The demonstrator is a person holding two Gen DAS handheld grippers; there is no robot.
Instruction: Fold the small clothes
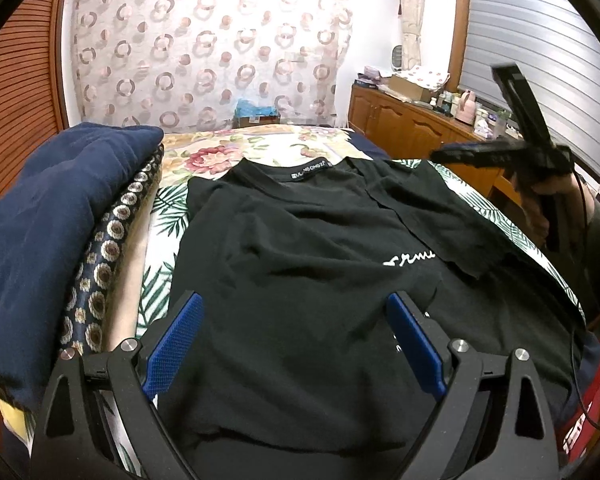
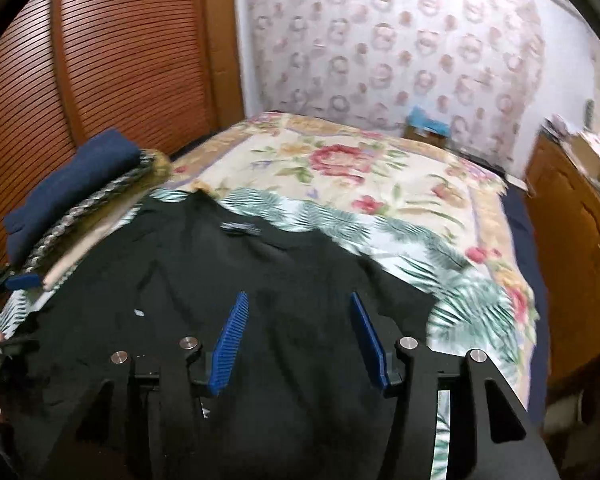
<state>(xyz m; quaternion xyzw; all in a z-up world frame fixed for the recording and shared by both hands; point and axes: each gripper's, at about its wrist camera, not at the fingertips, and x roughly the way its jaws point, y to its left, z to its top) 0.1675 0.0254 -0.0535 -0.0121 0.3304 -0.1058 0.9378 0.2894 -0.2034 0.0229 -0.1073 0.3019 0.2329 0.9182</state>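
A black T-shirt (image 1: 300, 240) lies flat on the bed, collar label away from me, white lettering on its chest. Its right side is folded in over the body. My left gripper (image 1: 294, 298) hovers over the shirt's lower half, open, with only cloth below its blue pads (image 1: 180, 344). In the right wrist view the same shirt (image 2: 220, 280) lies under my right gripper (image 2: 298, 296), which is open with nothing between its fingers. A hand (image 1: 536, 204) holds that tool above the shirt's right edge.
A stack of folded clothes, navy blue on top (image 1: 60, 208), sits at the shirt's left. The floral bedspread (image 2: 360, 168) stretches beyond the collar. A wooden cabinet (image 1: 412, 128) with clutter stands on the right, and a louvered wooden door (image 2: 100, 60) on the left.
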